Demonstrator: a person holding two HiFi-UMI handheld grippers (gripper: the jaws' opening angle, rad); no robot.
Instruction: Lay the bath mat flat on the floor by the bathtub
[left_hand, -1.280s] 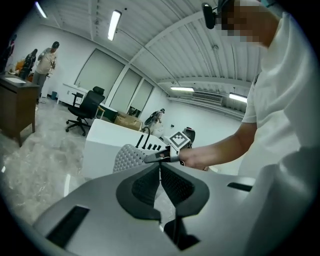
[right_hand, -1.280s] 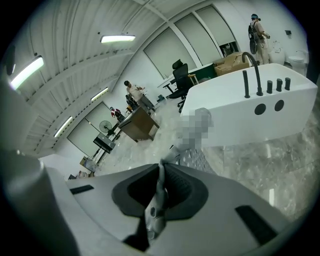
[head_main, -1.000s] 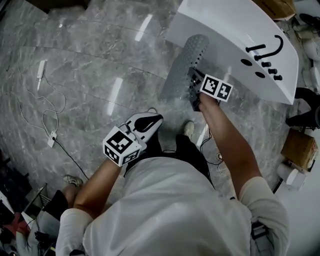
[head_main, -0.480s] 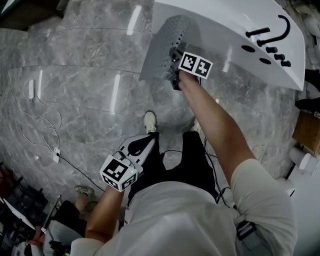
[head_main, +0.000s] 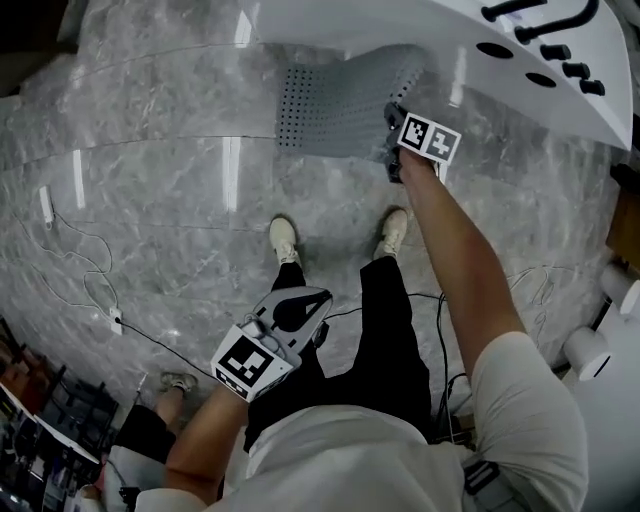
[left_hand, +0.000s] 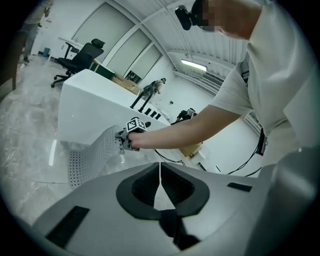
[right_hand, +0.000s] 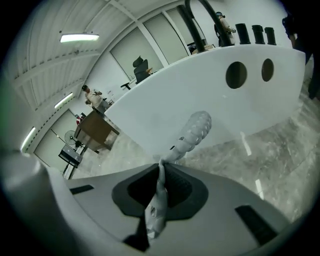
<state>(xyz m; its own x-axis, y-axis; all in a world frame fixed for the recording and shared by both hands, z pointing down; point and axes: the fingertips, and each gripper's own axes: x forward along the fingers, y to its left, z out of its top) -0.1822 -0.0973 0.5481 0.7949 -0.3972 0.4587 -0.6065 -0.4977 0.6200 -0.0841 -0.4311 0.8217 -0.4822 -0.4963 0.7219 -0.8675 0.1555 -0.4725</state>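
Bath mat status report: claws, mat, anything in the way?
Right claw shut on bath mat edge; left claw shut, empty. Mat held up beside bathtub, not flat. Nothing seen blocking floor.

**Floor** (head_main: 150, 200): grey veined stone, polished to a gloss that mirrors strips of light.
**Bathtub** (head_main: 400, 25): smooth, glossy white shell.
**Bath mat** (head_main: 335, 100): limp grey sheet with a matt finish, pierced by rows of small holes.
**Left gripper** (left_hand: 160, 170) and **right gripper** (right_hand: 161, 167): matt grey plastic shells with black ribbed jaw pads.
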